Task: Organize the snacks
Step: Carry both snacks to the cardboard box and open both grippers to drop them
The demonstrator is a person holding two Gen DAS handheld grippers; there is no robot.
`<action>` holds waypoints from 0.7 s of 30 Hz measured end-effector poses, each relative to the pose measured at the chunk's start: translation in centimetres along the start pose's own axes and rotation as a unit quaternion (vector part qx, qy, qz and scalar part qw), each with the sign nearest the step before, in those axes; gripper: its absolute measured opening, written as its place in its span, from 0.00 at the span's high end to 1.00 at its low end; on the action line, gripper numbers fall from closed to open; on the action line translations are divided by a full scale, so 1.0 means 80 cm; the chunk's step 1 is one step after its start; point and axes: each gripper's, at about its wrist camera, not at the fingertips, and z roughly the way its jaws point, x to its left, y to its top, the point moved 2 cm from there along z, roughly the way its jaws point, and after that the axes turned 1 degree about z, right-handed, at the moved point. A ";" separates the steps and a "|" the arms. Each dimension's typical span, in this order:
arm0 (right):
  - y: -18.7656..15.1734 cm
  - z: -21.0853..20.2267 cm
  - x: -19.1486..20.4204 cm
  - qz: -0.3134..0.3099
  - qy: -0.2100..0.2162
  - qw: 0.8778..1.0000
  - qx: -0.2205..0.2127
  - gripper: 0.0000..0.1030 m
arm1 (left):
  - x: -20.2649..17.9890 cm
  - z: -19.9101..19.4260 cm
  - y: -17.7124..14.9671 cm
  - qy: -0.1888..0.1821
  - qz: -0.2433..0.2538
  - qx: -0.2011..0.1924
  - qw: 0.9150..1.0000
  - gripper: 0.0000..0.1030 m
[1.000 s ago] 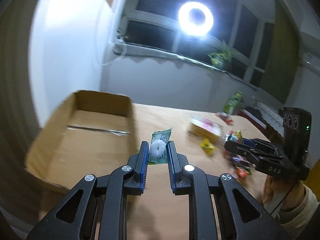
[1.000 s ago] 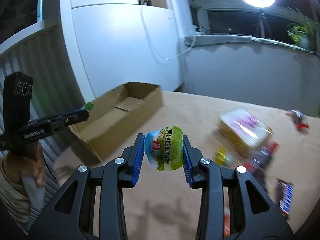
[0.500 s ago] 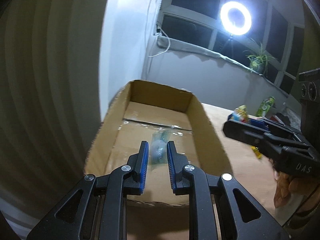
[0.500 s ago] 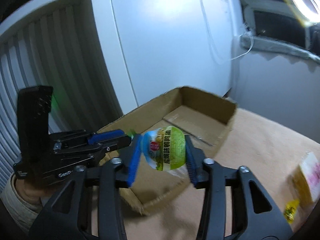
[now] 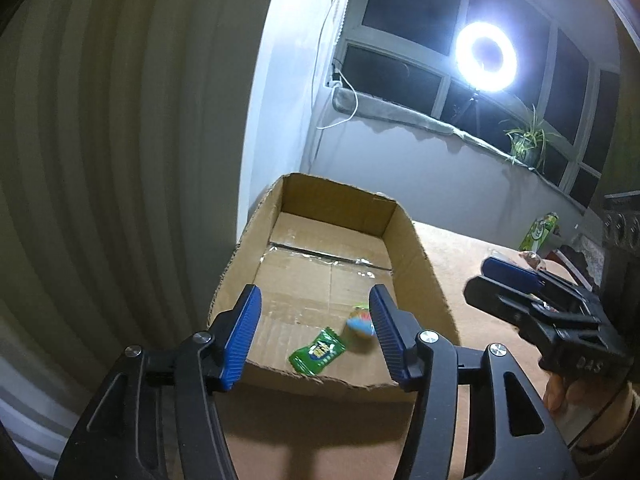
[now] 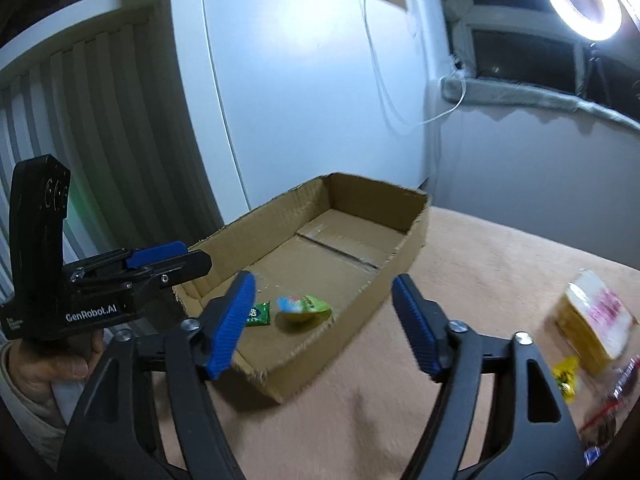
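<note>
A flat green packet [image 5: 318, 351] and a rounded green-and-blue pouch [image 6: 304, 309] are seen lying in the cardboard box [image 5: 420, 264] at the table's [image 6: 500, 248] corner. Both the left tongs [image 5: 316, 330] and right tongs [image 6: 324, 320] are being opened, with nothing gripped.

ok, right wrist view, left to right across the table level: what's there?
Left gripper → small green packet → green-and-blue snack pouch, both inside the cardboard box → yellow candy → pink-and-yellow pack.
</note>
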 end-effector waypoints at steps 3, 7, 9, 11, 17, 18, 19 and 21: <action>-0.007 -0.014 -0.002 0.003 -0.016 1.000 -0.006 0.22 | -0.009 -0.001 -0.002 -0.001 0.003 0.001 1.000 0.38; -0.020 -0.036 -0.012 0.020 -0.023 1.000 -0.002 0.13 | -0.026 -0.001 -0.005 -0.010 0.014 0.010 1.000 0.37; -0.026 -0.049 -0.019 0.022 -0.035 0.999 -0.006 0.12 | -0.037 -0.001 -0.006 -0.015 0.021 0.012 1.000 0.33; -0.032 -0.061 -0.026 0.025 -0.045 0.999 -0.009 0.12 | -0.047 -0.002 -0.007 -0.020 0.027 0.012 0.999 0.31; -0.048 -0.091 -0.049 0.035 -0.068 0.997 -0.011 0.12 | -0.079 -0.002 -0.014 -0.041 0.040 0.021 0.998 0.31; -0.049 -0.094 -0.051 0.036 -0.071 0.997 -0.013 0.12 | -0.083 -0.003 -0.015 -0.042 0.043 0.022 0.998 0.31; -0.051 -0.098 -0.054 0.038 -0.073 0.997 -0.014 0.12 | -0.087 -0.004 -0.016 -0.044 0.045 0.022 0.998 0.31; -0.055 -0.107 -0.060 0.038 -0.081 0.996 -0.015 0.12 | -0.096 -0.005 -0.017 -0.048 0.050 0.024 0.997 0.31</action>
